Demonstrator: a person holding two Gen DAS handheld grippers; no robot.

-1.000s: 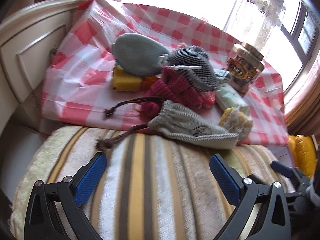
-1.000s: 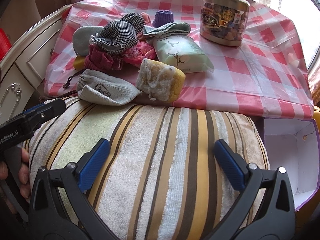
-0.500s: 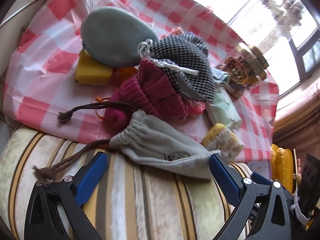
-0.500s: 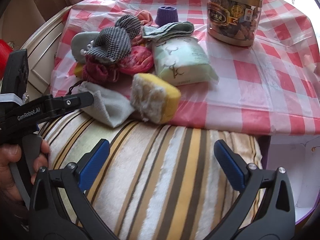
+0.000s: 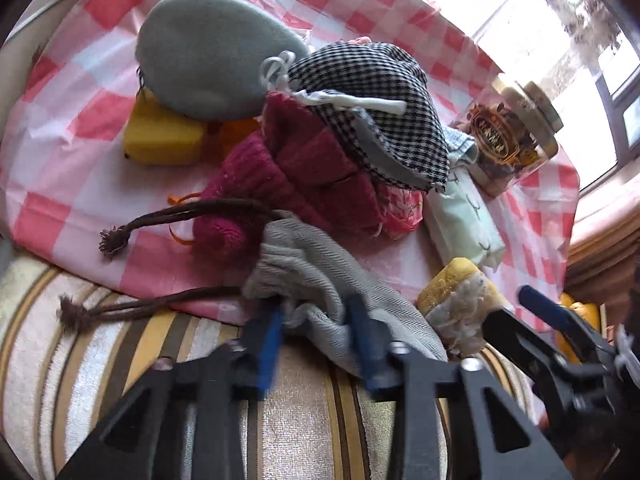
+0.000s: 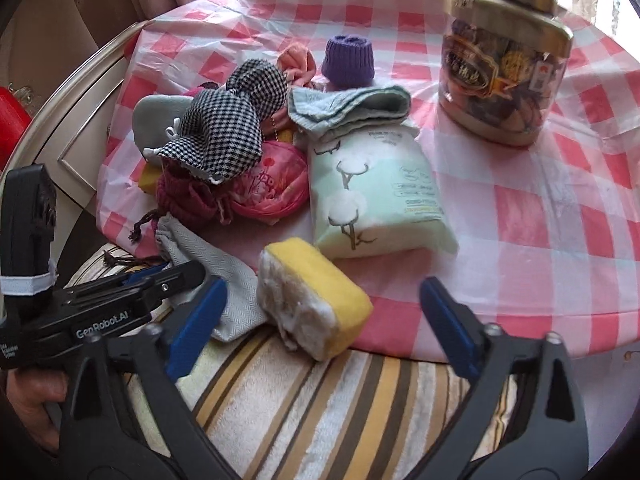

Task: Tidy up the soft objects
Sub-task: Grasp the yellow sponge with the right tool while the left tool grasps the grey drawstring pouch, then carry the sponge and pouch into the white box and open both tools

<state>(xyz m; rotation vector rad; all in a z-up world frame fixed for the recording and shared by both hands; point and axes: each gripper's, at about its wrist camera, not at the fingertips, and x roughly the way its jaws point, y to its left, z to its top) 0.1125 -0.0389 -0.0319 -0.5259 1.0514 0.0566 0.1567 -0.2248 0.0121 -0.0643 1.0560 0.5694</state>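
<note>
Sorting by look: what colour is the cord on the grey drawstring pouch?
Dark brown cord, with knotted, frayed ends, on the grey drawstring pouch; clearest in the left wrist view.

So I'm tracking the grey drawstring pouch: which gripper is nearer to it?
Left. The left gripper has just been closing, its fingers pinching the grey drawstring pouch. The right gripper, also closing, is beside the pouch, open around the yellow sponge.

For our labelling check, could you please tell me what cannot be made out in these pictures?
Left wrist view: left gripper, jaws just closing with the grey pouch between them, is motion-blurred; contact unclear.
Right wrist view: jar label blurred, unreadable.
Left wrist view: grey-green pad hides part of yellow sponge.
</note>
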